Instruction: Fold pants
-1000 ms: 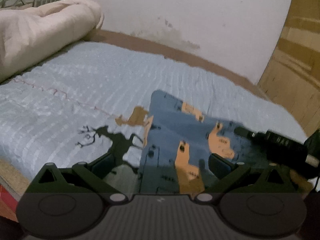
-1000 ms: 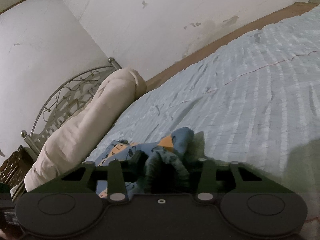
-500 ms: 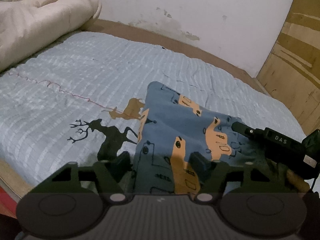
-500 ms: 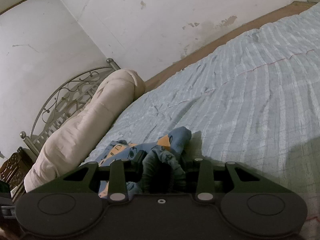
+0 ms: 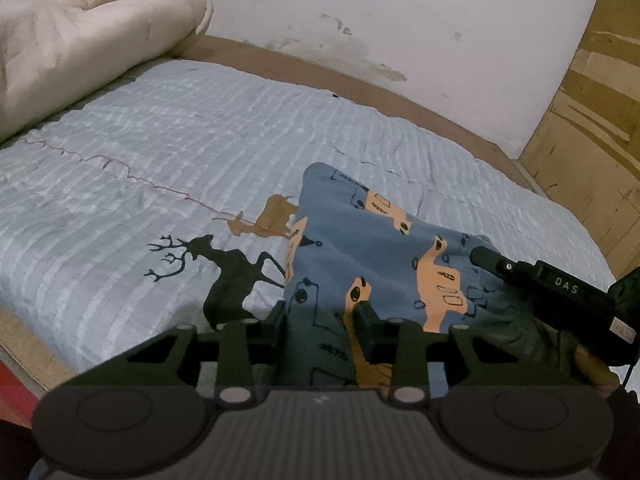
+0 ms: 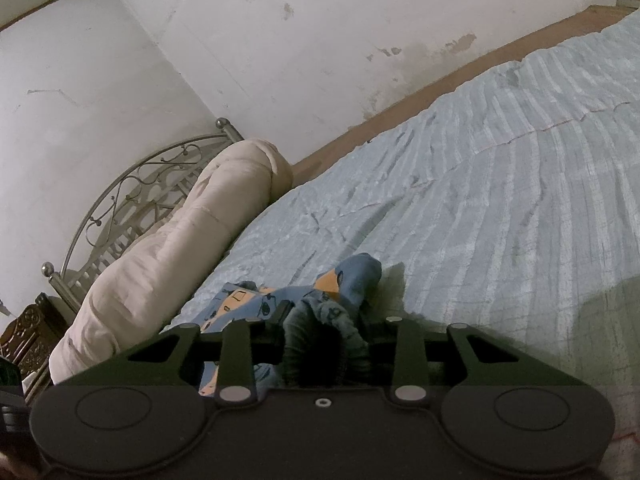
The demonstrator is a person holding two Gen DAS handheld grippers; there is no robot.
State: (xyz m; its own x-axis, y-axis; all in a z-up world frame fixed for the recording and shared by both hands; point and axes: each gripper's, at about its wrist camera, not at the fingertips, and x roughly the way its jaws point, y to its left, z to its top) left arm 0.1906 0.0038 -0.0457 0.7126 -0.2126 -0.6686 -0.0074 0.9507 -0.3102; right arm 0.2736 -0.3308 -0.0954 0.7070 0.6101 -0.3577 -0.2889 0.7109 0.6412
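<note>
The pants (image 5: 360, 248) are blue with orange vehicle prints and lie partly folded on the light blue bedspread (image 5: 160, 152). My left gripper (image 5: 320, 316) is shut on the near edge of the pants. In the right wrist view, my right gripper (image 6: 324, 320) is shut on a bunched blue fold of the pants (image 6: 344, 280). The right gripper's body (image 5: 556, 284) shows at the right edge of the pants in the left wrist view.
A rolled cream duvet (image 5: 80, 40) lies along the head of the bed by a metal headboard (image 6: 132, 188). A white wall (image 5: 400, 12) runs behind the bed. A wooden cabinet (image 5: 592, 120) stands at the right. The bed's near edge (image 5: 28, 344) is at lower left.
My left gripper has closed from wide open onto the near edge of the pants. The right gripper has stayed shut on its fold with only a slight shift.
</note>
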